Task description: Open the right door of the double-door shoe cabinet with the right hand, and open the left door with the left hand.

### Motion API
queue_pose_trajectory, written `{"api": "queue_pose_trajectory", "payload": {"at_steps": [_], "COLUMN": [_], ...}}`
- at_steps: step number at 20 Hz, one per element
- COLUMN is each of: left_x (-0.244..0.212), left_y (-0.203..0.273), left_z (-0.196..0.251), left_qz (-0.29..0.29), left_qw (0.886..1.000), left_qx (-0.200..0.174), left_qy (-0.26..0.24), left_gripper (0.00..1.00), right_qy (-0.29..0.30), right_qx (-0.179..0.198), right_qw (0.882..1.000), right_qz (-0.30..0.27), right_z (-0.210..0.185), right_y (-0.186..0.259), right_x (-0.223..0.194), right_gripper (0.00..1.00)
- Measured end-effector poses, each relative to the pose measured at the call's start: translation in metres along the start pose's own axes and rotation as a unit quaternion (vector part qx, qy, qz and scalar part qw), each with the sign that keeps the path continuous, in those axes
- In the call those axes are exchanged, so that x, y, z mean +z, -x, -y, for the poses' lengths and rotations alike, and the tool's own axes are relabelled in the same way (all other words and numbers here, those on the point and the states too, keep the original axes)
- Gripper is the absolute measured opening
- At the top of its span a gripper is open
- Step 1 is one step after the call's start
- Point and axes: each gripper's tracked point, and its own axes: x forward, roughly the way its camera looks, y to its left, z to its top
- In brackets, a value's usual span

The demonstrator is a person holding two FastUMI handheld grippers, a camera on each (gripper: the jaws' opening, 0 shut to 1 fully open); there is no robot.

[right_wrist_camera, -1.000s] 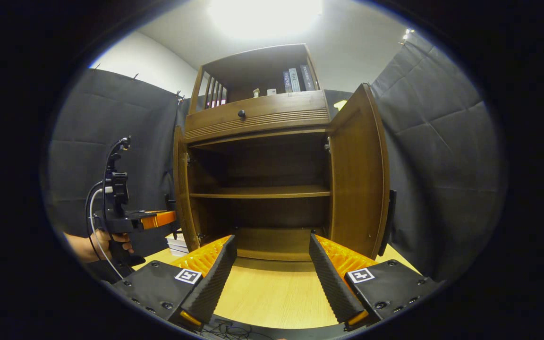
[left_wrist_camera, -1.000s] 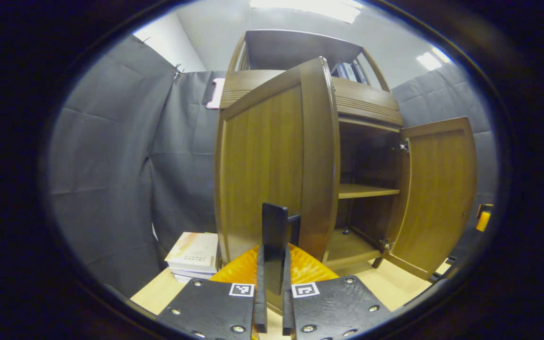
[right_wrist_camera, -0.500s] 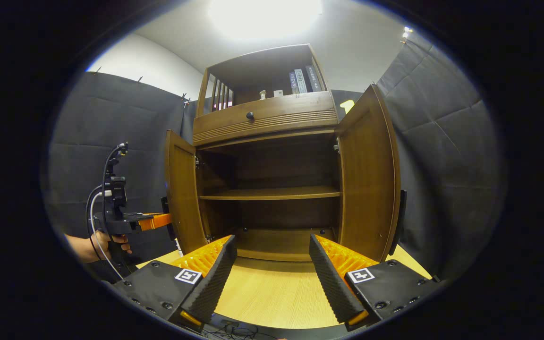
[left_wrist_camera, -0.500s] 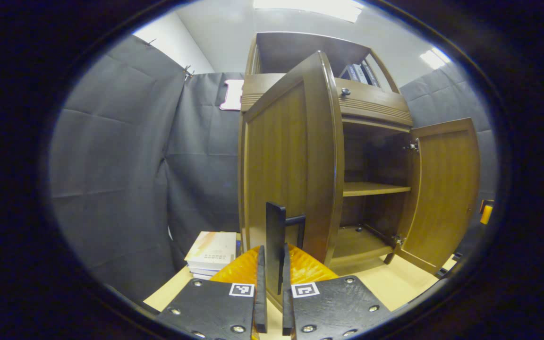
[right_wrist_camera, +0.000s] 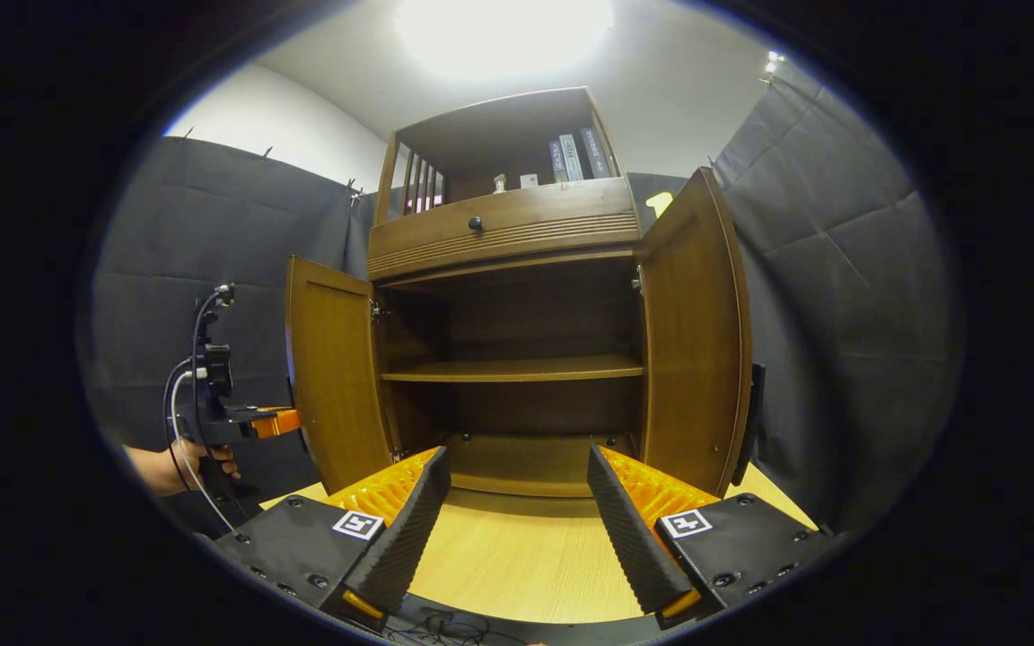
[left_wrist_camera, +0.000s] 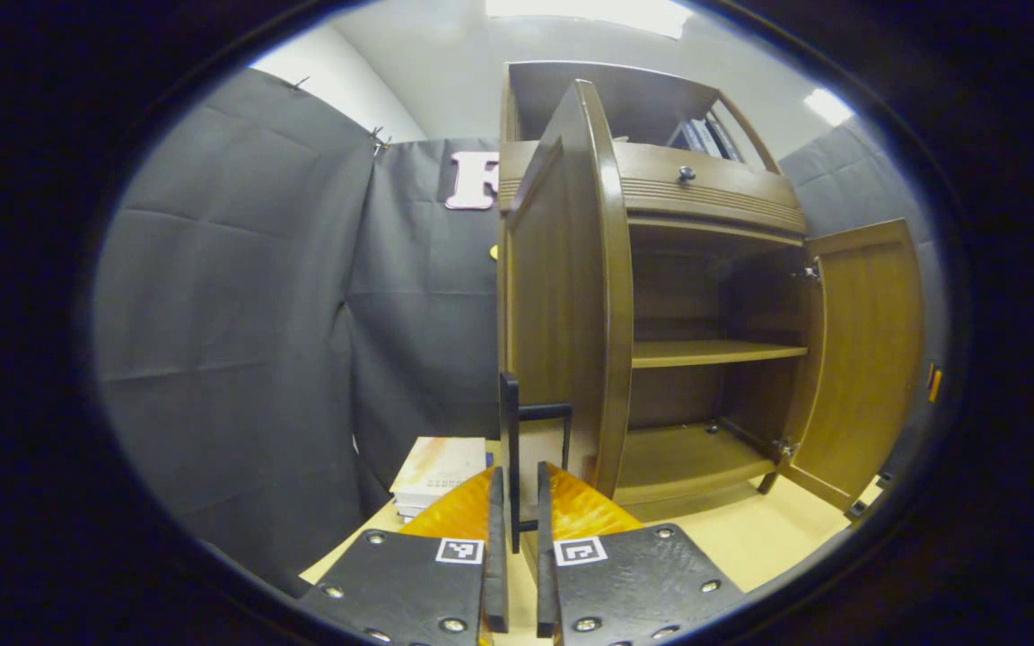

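Brown wood shoe cabinet [right_wrist_camera: 503, 269] sits at the far edge of the tabletop [right_wrist_camera: 517, 556], both doors swung out. Left door [left_wrist_camera: 562, 305] at 12 o'clock in left gripper view, seen nearly edge-on; its black bar handle [left_wrist_camera: 511, 458] runs down between the left gripper [left_wrist_camera: 515, 502] fingers, which are clenched on it. In right gripper view the right door [right_wrist_camera: 695, 332] is at 2 o'clock, wide open; right gripper [right_wrist_camera: 517, 502] at 6 o'clock, fingers spread, holding nothing, hovering over the tabletop. Stack of books [left_wrist_camera: 436, 471] at 7 o'clock of the left door. Inside shelf [right_wrist_camera: 517, 368] bare.
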Motion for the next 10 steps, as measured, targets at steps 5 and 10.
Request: {"api": "queue_pose_trajectory", "payload": {"at_steps": [5,10], "left_x": [0.0,0.005], "left_y": [0.013,0.036], "left_z": [-0.029,-0.065], "left_qz": [0.003,0.011], "left_qw": [1.0,0.998], "left_qx": [0.026,0.062], "left_qy": [-0.014,-0.021], "left_gripper": [0.13,0.14], "right_qy": [-0.001,0.005], "right_qx": [0.002,-0.005], "right_qw": [1.0,1.0], "right_qz": [0.002,0.012], "right_z": [-0.004,-0.002], "right_y": [0.003,0.012], "right_x": [0.001,0.008], "right_gripper": [0.96,0.92]}}
